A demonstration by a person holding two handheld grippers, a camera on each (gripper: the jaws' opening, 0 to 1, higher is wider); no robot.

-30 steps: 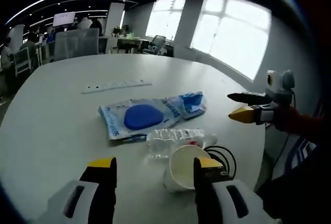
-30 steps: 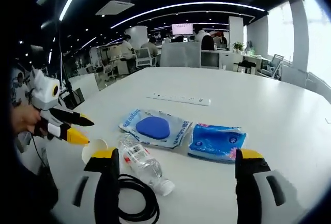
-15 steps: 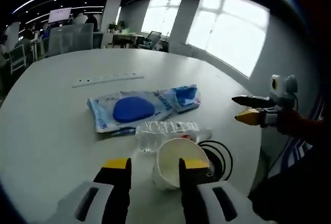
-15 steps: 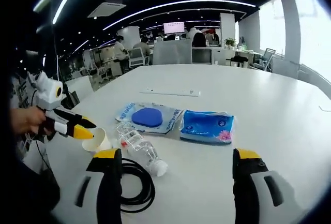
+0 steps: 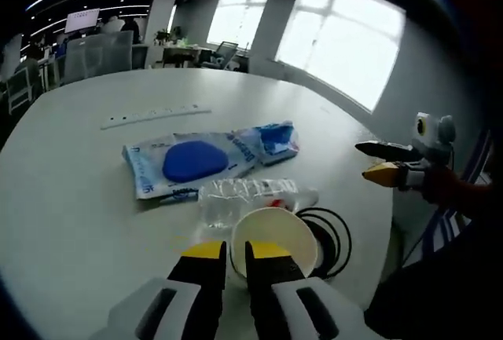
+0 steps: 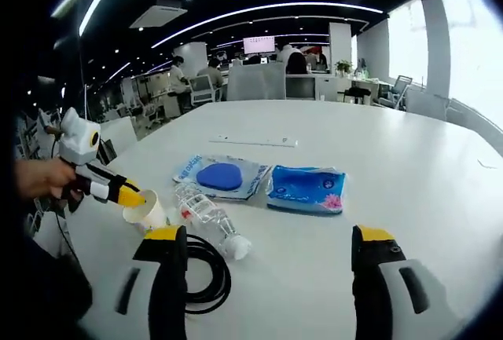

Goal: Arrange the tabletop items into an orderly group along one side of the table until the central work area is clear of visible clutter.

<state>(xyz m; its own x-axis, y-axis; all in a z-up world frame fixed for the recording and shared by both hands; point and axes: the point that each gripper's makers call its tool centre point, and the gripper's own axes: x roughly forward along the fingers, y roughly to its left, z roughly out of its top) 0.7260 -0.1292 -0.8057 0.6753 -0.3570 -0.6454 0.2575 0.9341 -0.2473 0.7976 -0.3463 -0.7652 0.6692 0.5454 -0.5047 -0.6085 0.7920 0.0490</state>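
Left gripper (image 5: 228,255): its yellow-tipped fingers rise at the bottom centre of the left gripper view, drawn almost together, pinching the near rim of the paper cup (image 5: 274,239); seen from the right gripper view (image 6: 130,196) it sits at the left edge with its tips at the cup's mouth.
Paper cup: lying on its side at the lower middle of the left gripper view, its open mouth facing the camera, with one finger inside the mouth and one outside, as far as the fisheye lets me judge.
Plastic bottle (image 5: 250,196): clear, on its side just behind the cup, touching or nearly touching it.
Black cable (image 5: 328,230): coiled just right of the cup.
Blue-pad packet (image 5: 189,162): flat on the worktop (image 5: 71,199), above the bottle.
Blue tissue pack (image 6: 306,189): beside the packet, centre of the right gripper view.
Power strip (image 5: 155,114): upper left, well apart from the rest.
Right gripper (image 6: 263,238): fingers spread wide at the bottom of its own view, holding nothing; also at the right edge of the left gripper view (image 5: 376,161).
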